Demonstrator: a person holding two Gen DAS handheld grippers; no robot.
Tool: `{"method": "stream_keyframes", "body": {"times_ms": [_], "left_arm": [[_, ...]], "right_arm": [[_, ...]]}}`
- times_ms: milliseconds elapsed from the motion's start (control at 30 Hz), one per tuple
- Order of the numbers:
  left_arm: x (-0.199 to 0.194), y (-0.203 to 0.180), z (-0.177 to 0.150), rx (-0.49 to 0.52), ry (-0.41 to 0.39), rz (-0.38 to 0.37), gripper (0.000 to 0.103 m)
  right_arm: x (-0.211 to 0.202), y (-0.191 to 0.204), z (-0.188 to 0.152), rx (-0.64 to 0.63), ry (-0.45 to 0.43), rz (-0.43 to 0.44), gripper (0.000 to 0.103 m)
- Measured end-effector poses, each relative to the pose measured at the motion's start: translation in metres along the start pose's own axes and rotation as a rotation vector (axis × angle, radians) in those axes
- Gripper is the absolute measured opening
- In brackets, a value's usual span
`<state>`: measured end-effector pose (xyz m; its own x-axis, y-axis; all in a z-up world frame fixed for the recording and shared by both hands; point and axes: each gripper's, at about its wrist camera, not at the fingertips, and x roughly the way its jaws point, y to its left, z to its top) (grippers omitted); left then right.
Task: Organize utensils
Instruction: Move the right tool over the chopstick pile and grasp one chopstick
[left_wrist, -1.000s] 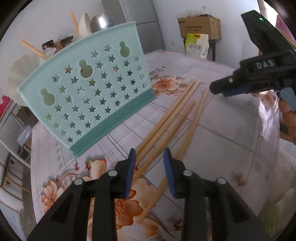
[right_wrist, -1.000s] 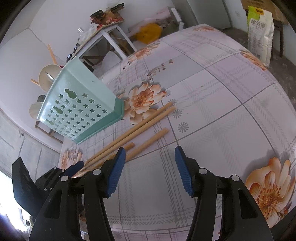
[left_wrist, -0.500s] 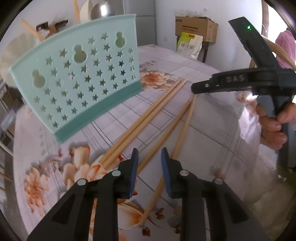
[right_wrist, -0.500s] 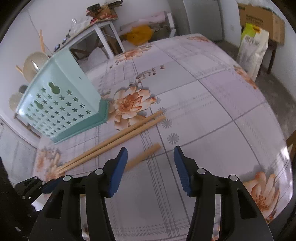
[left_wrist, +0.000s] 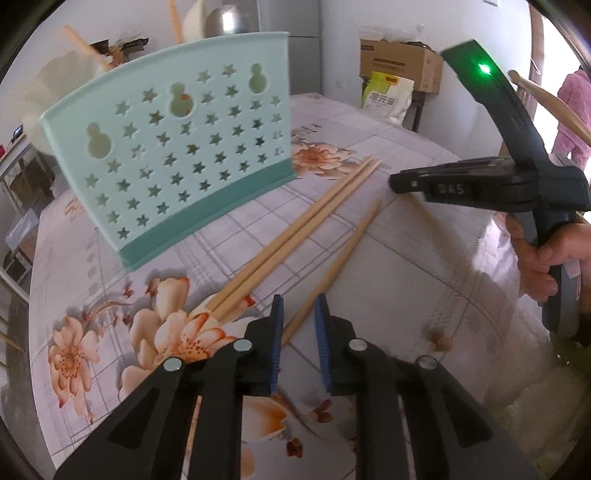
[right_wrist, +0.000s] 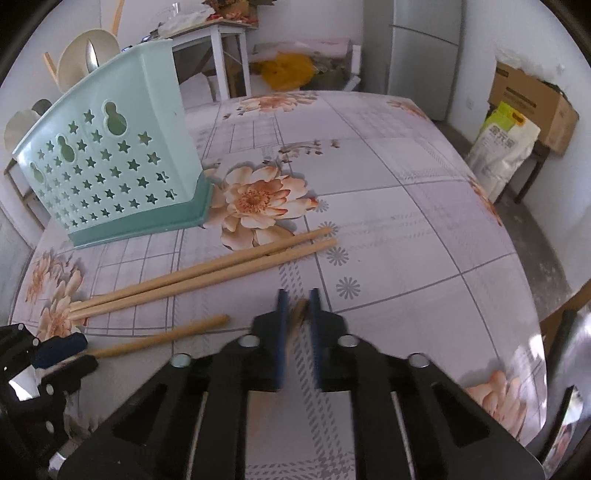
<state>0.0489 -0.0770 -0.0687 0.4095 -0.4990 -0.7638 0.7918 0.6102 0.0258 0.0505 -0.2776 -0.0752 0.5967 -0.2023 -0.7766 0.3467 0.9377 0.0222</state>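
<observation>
A mint-green utensil holder (left_wrist: 177, 147) (right_wrist: 110, 173) with star holes stands upright on the flowered tablecloth. A pair of wooden chopsticks (left_wrist: 295, 229) (right_wrist: 207, 273) lies side by side in front of it. A single chopstick (left_wrist: 340, 258) (right_wrist: 159, 336) runs down between the jaws of my left gripper (left_wrist: 298, 306) (right_wrist: 68, 350). Those jaws are closing, with a gap still showing on either side of the stick. My right gripper (right_wrist: 297, 295) (left_wrist: 397, 182) is shut on the end of another chopstick (right_wrist: 300, 310), close above the cloth.
A person's hand (left_wrist: 546, 258) holds the right gripper at the table's right side. A cardboard box (left_wrist: 399, 62) and a bag (left_wrist: 388, 96) stand beyond the far edge. Bowls and ladles (right_wrist: 85, 59) sit behind the holder. The table edge (right_wrist: 532, 295) curves away on the right.
The right gripper's jaws have closed from wide apart onto a chopstick end. The left gripper's jaws have narrowed around the single chopstick. The right gripper has shifted closer to the chopsticks.
</observation>
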Motion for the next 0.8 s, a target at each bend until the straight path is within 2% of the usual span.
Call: {"method": "stream_keyframes", "body": {"times_ms": [133,267,333,433,467,500,567,667,800], "left_arm": [[-0.003,0.013,-0.002,-0.051,0.010,0.005,0.014],[-0.008,0.024,-0.007,-0.096,0.014,-0.006,0.014],[-0.010,0.027,-0.010,-0.106,0.012,-0.006,0.013],[-0.011,0.028,-0.012,-0.109,0.010,-0.003,0.013],[-0.013,0.029,-0.013,-0.109,0.009,-0.003,0.013],[-0.015,0.030,-0.014,-0.110,0.008,-0.003,0.013],[-0.016,0.031,-0.015,-0.113,0.007,-0.006,0.013],[-0.015,0.031,-0.015,-0.120,0.011,-0.011,0.013],[-0.017,0.026,-0.018,-0.126,0.024,-0.024,0.012]], "right_arm": [[0.001,-0.007,0.003,0.027,-0.003,0.023,0.005],[0.000,-0.021,0.004,0.140,0.020,0.118,0.008],[-0.004,-0.023,0.003,0.156,0.016,0.139,0.008],[-0.011,-0.026,0.000,0.179,0.016,0.168,0.012],[-0.012,-0.026,0.000,0.180,0.019,0.174,0.018],[-0.015,-0.025,-0.002,0.173,0.023,0.168,0.022],[-0.018,-0.024,-0.006,0.155,0.032,0.156,0.023],[-0.017,-0.018,-0.015,0.117,0.074,0.132,0.024],[-0.023,-0.003,-0.026,0.008,0.078,0.066,0.023]]}}
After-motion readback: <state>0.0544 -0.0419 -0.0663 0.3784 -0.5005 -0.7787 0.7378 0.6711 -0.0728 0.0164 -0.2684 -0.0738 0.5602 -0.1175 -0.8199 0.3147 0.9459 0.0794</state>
